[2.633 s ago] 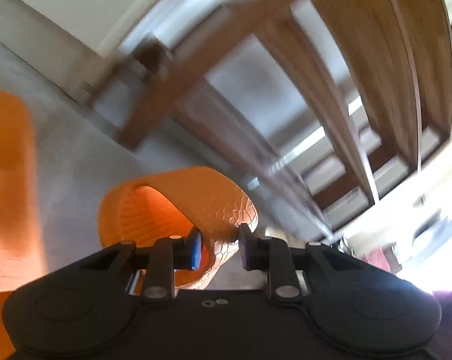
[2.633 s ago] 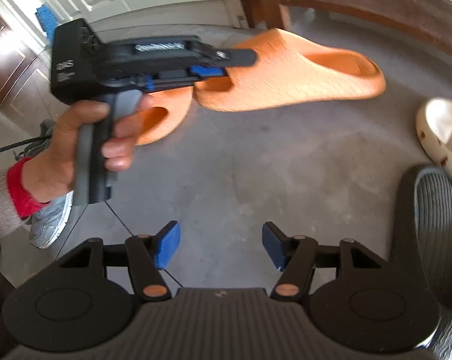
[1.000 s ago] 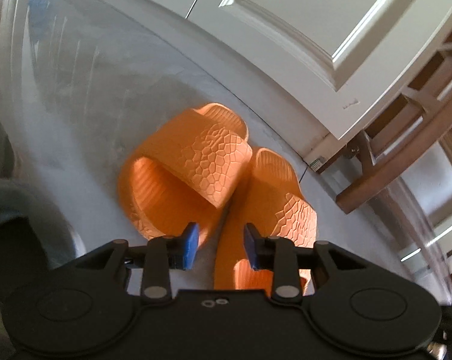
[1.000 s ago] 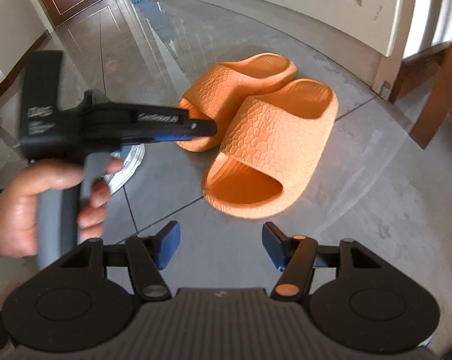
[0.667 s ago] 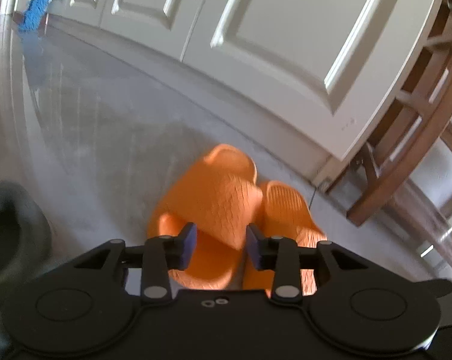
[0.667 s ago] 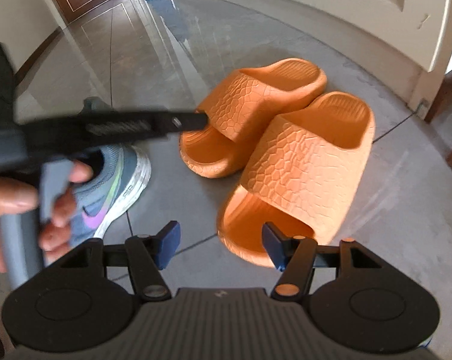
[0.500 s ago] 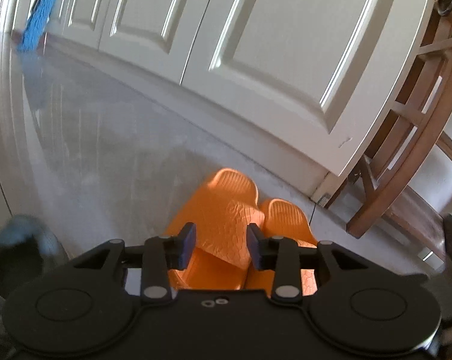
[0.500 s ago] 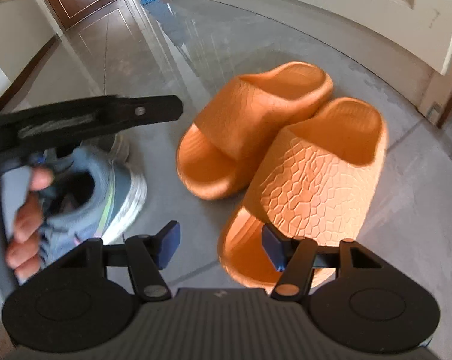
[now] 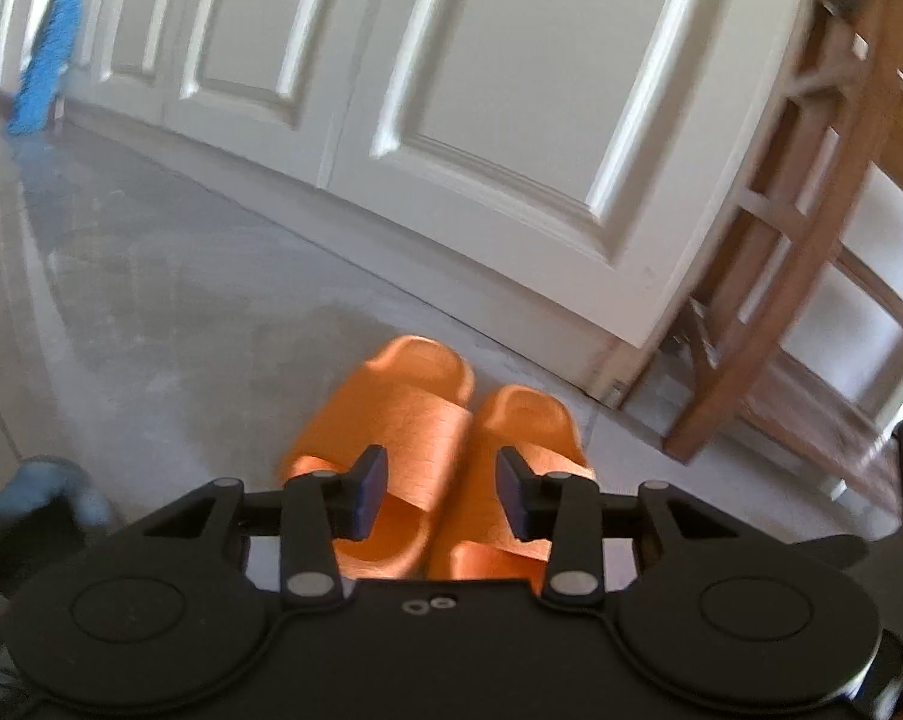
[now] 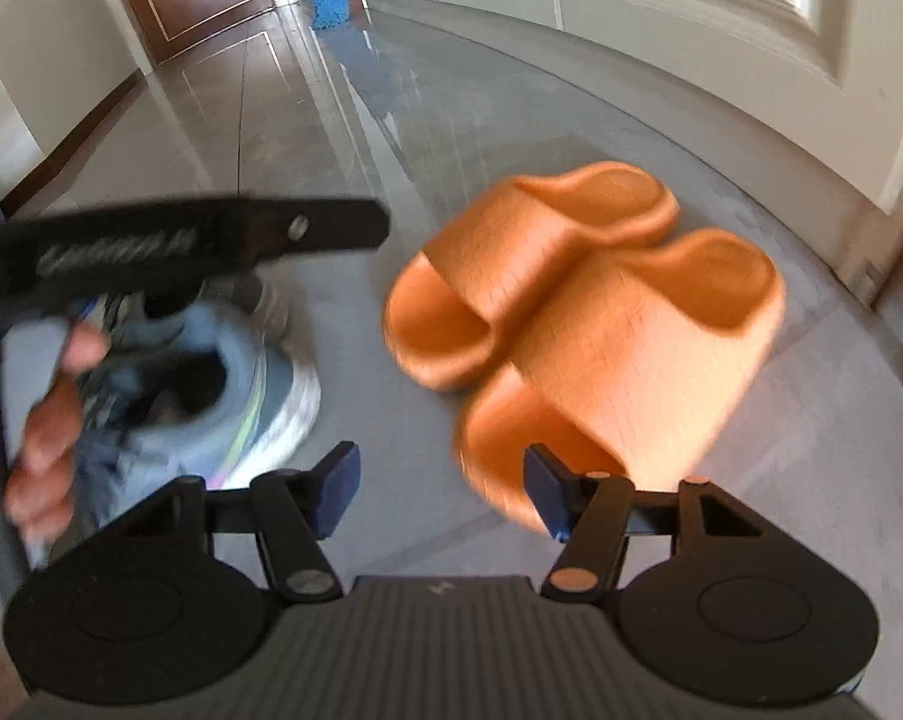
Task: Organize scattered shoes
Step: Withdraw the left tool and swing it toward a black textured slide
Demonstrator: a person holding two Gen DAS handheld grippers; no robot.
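Two orange slides (image 10: 577, 312) side by side and touching on the grey floor (image 9: 199, 294), heels toward the white panelled doors (image 9: 511, 120), just beside a wooden chair (image 9: 781, 276). Left gripper (image 9: 440, 492) above them, fingers (image 9: 370, 489) apart with nothing between. Right gripper (image 10: 440, 486) low over the floor, fingers (image 10: 337, 480) spread and empty, near the closer slide's toe end. Blue-grey sneaker (image 10: 211, 402) left of the slides, blurred, apparently resting on the floor behind a hand (image 10: 49, 420) gripping the left tool's handle.
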